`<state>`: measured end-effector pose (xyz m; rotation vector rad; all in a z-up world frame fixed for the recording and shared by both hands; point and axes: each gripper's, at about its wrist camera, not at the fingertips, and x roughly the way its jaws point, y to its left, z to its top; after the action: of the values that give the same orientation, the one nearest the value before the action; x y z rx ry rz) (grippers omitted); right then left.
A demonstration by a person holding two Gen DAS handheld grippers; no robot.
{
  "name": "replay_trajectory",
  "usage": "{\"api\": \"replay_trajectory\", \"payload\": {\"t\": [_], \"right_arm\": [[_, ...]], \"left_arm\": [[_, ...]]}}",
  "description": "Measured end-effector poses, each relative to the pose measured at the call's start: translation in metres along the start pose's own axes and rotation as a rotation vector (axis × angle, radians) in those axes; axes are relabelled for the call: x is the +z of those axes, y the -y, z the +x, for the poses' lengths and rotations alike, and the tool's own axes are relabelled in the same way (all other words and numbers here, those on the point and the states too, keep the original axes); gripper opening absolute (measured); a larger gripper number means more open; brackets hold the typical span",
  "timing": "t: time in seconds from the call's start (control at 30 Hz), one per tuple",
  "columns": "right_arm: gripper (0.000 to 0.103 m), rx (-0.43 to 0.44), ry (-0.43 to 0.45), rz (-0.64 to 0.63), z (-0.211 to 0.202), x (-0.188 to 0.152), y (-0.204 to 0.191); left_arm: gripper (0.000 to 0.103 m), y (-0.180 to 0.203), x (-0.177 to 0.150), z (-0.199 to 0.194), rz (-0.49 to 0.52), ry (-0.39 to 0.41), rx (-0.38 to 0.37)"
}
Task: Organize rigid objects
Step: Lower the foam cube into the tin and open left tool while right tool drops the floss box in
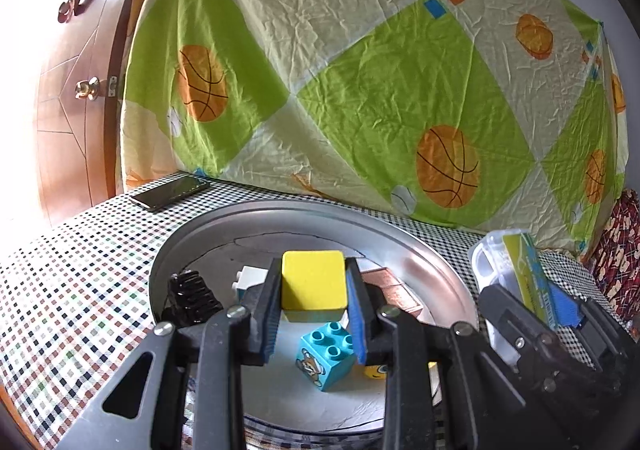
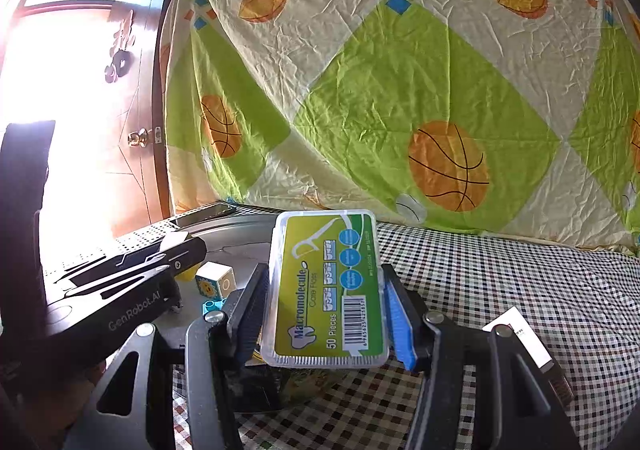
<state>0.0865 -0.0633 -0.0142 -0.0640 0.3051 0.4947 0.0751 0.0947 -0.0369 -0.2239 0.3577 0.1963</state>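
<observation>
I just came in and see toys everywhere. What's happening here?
A person is tidying up with two hand-held grippers. The left gripper is shut on a yellow square block, held over a round metal tray with a blue studded toy brick in it. The right gripper is clamped on a clear plastic box of dental floss picks, above the checkered tablecloth.

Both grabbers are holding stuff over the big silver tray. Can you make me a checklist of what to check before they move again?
1. Left gripper is shut on the yellow block: ok.
2. Right gripper is shut on the dental floss box: ok.
3. Yellow block is above the silver tray: ok.
4. Bare tray floor for the yellow block beside the blue block: ok, some shows near it.
5. The two grippers are apart: ok, but close side by side.
6. Floss box is over the tray: cannot tell; it seems above the checked tablecloth at the tray's edge.
</observation>
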Motion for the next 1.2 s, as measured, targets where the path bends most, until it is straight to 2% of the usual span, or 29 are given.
{"api": "replay_trajectory", "payload": {"t": [0.5, 0.67, 1.0, 1.2], "right_arm": [[0.056, 0.041, -0.037, -0.007, 0.015, 0.008, -0.011], [0.056, 0.066, -0.075, 0.012, 0.027, 0.02, -0.011], [0.056, 0.099, -0.184, 0.017, 0.067, 0.028, -0.015], [0.056, 0.125, -0.249, 0.01, 0.087, 0.025, -0.021]], "left_arm": [[0.028, -0.014, 0.005, 0.008, 0.019, -0.03, 0.043], [0.028, -0.018, 0.011, 0.013, 0.03, -0.043, 0.05], [0.028, -0.026, 0.015, 0.041, 0.058, -0.154, 0.055], [0.028, -0.03, 0.016, 0.047, 0.066, -0.176, 0.071]]}}
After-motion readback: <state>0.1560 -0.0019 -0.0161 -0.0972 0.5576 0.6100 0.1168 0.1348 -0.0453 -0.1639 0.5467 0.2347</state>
